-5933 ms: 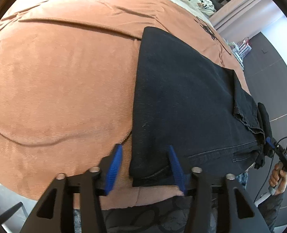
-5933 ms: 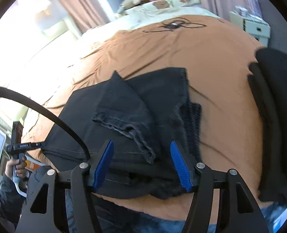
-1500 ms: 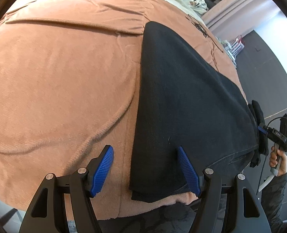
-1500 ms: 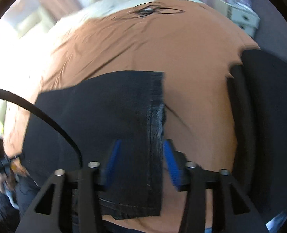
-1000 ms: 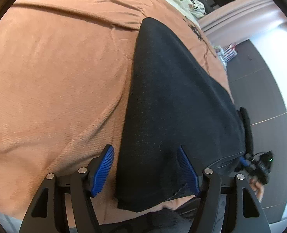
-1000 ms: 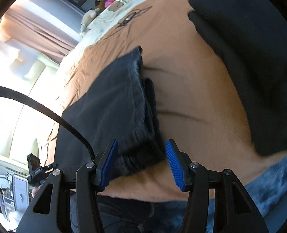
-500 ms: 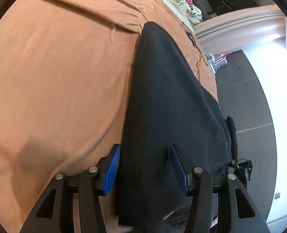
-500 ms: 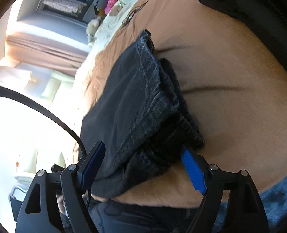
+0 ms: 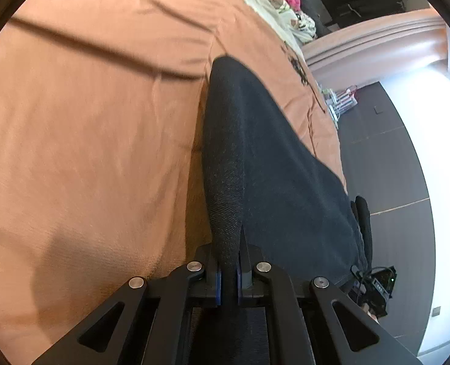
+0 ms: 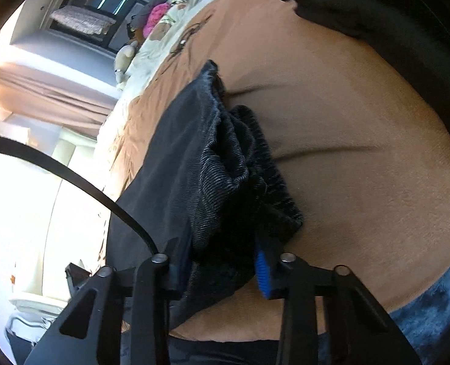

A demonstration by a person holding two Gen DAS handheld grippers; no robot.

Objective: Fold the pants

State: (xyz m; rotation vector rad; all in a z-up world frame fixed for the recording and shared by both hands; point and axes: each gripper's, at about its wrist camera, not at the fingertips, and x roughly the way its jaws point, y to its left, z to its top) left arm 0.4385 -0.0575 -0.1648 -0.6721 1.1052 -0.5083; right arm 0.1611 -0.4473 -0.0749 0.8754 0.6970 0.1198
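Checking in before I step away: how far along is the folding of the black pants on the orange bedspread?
Done: black denim pants already doubled lengthwise on the orange bedspread. In hand: left gripper shut on one end; right gripper closing around the bunched hems. Left: the crosswise fold and flattening.

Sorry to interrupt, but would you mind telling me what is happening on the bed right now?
A person is folding black pants on the orange bedspread, with a hand-held gripper in each hand. The left hand-held gripper is shut on one folded edge of the pants. The right hand-held gripper is closing its jaws around the bunched hem end, with fabric between them. Another dark garment lies further along the bed.
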